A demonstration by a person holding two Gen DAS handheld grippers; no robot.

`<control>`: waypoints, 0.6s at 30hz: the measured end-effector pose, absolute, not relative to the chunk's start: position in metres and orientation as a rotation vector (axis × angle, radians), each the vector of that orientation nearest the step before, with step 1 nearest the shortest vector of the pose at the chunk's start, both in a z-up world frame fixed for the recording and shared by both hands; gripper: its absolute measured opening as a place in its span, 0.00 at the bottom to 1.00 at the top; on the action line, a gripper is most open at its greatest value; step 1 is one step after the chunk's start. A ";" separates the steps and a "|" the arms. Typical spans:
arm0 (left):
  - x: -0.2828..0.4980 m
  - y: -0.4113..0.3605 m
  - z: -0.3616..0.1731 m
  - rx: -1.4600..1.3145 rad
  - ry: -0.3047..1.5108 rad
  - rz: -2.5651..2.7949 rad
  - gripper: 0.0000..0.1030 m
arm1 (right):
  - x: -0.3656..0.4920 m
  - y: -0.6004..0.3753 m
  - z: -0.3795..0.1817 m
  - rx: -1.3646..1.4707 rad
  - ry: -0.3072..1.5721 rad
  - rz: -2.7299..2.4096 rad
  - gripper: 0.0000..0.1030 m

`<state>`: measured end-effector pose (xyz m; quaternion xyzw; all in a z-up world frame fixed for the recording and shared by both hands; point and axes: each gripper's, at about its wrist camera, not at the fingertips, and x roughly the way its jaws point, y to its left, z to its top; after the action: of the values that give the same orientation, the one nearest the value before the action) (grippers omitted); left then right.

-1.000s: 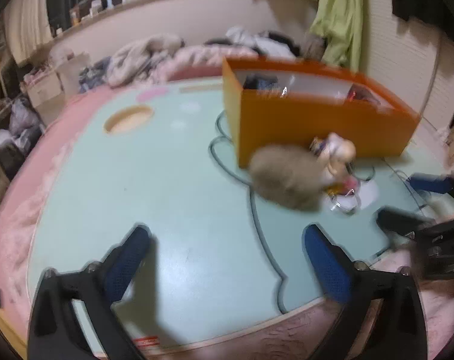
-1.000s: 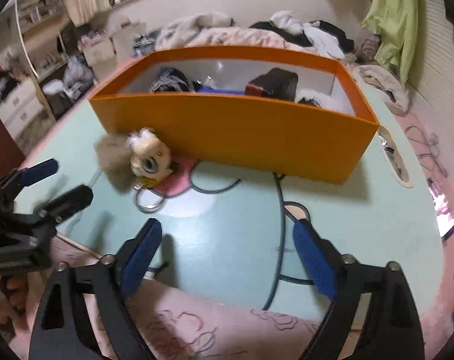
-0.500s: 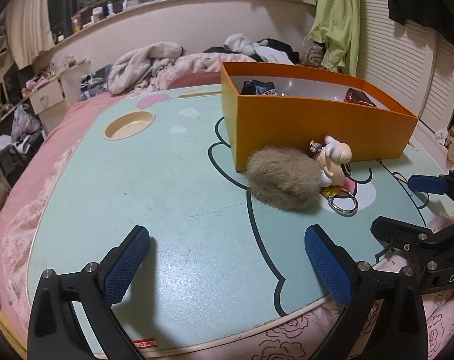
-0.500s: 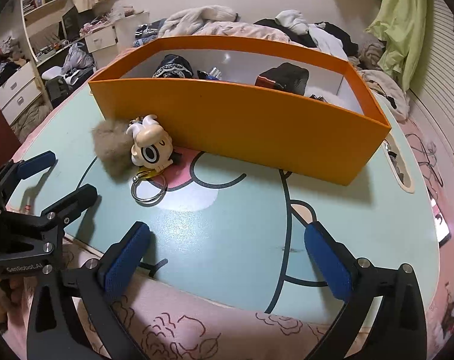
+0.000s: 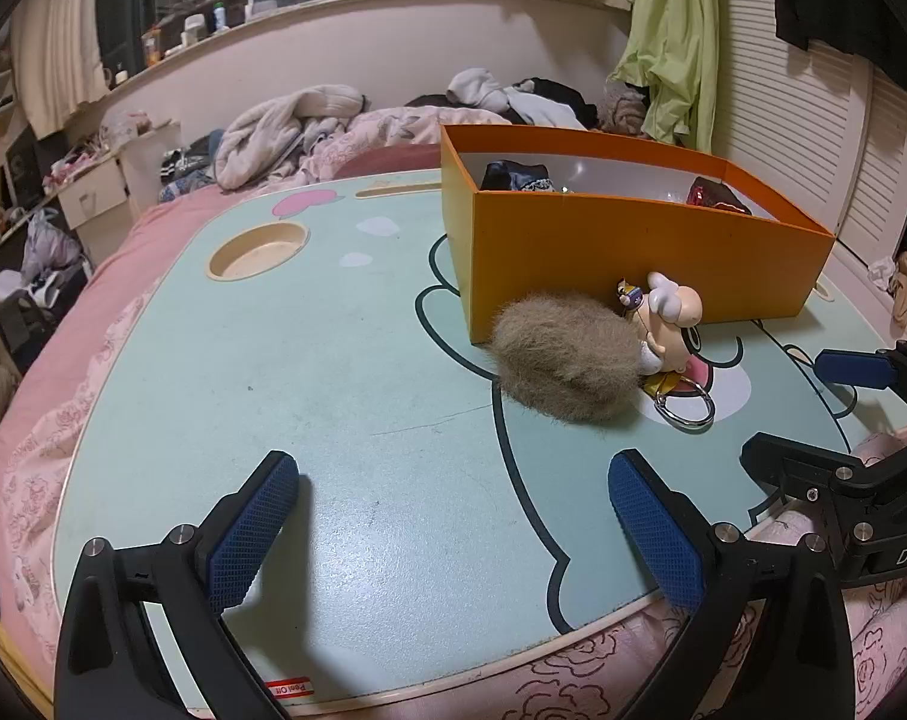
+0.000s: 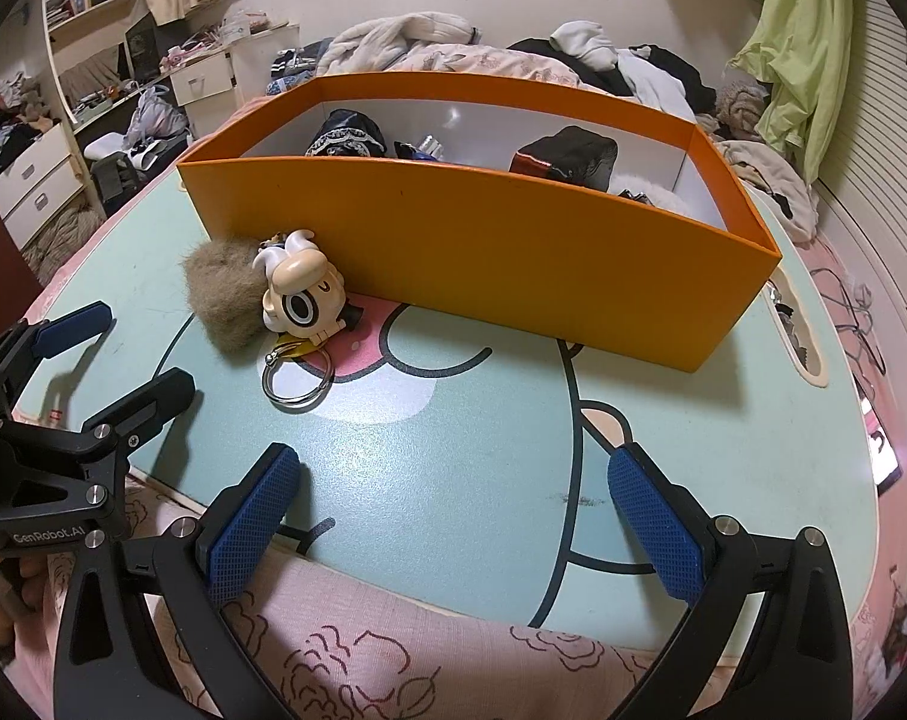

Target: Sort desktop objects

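On the table (image 6: 453, 480), a doll keychain (image 6: 300, 300) lies before the box (image 6: 483, 240), fur ball (image 6: 222, 294) left.

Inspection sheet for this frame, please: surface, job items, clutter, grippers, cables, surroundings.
Surface: mint cartoon-print table over pink bedding.
Job's things: fluffy keychain toy with key ring, lying against orange box; box holds dark items.
Clutter: nothing seen on the table besides these.
Grippers: left gripper and right gripper open, empty.
Cables: nothing seen on the table.
Surroundings: heaped clothes, green cloth, drawers.
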<state>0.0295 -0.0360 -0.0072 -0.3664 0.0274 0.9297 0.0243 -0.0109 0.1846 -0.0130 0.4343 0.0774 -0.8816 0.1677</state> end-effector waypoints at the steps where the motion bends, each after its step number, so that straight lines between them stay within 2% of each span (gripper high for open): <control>1: 0.029 -0.036 -0.007 -1.133 0.085 2.876 1.00 | -0.010 0.184 -0.012 1.236 0.220 -2.508 0.99; 18: 0.030 -0.036 -0.007 -1.133 0.085 2.877 1.00 | -0.009 0.186 -0.013 1.235 0.220 -2.509 0.99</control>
<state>0.0303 -0.0362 -0.0073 -0.3662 0.0273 0.9298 0.0243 -0.0091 0.1857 -0.0128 0.4341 0.0773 -0.8818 0.1676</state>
